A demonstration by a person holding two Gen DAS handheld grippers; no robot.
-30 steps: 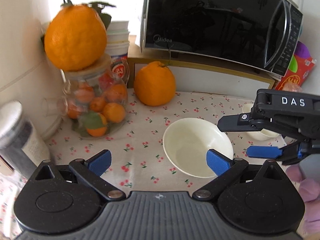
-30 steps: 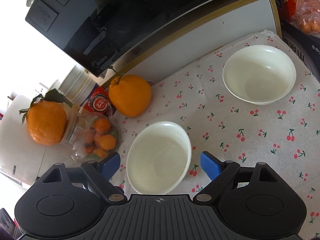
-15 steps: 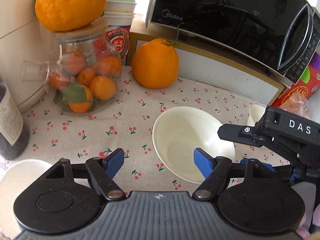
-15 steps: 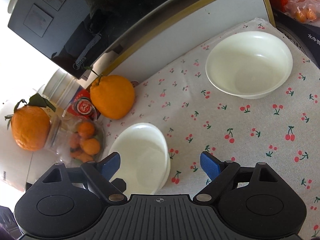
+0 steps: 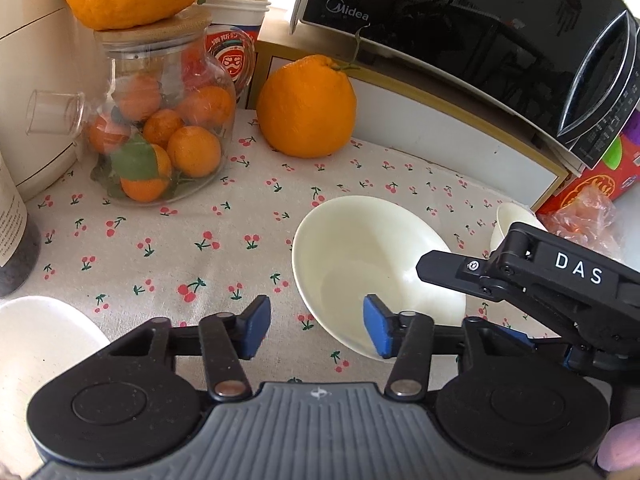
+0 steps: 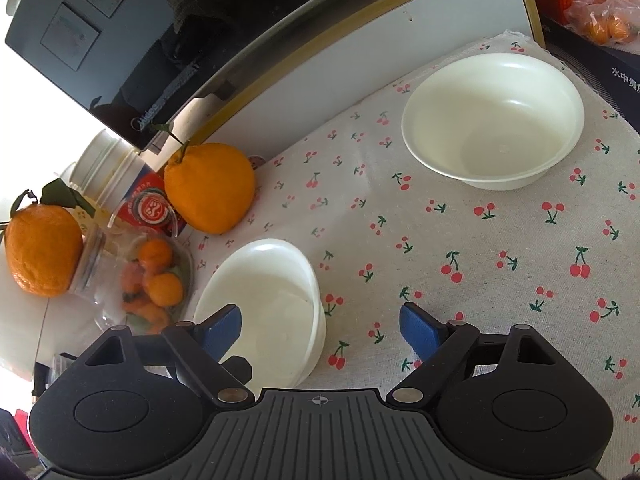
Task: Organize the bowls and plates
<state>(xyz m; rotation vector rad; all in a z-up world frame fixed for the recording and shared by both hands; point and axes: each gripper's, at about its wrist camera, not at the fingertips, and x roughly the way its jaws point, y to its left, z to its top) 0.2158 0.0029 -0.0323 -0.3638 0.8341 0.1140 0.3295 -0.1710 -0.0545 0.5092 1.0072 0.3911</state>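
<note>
left gripper (image 5: 316,330) jaws closing around the near bowl (image 5: 376,268) rim on the cherry tablecloth (image 5: 160,240), pads not touching yet; right gripper (image 6: 320,326) jaws wide, easing shut, probably steadying; far bowl (image 6: 494,120) waits by the microwave (image 5: 480,32)

The cherry-print cloth (image 5: 168,248) is viewed obliquely downward at close range from each wrist, and the near bowl (image 5: 360,264) (image 6: 272,296), loose orange (image 5: 306,108) (image 6: 210,188) and microwave (image 5: 480,32) (image 6: 120,52) are shared.

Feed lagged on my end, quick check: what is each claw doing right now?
Left claw: closing, nothing held; the near bowl's rim is in the gap, pads not pressing it.
Right claw: open, straddling that bowl's rim, holding nothing.
</note>
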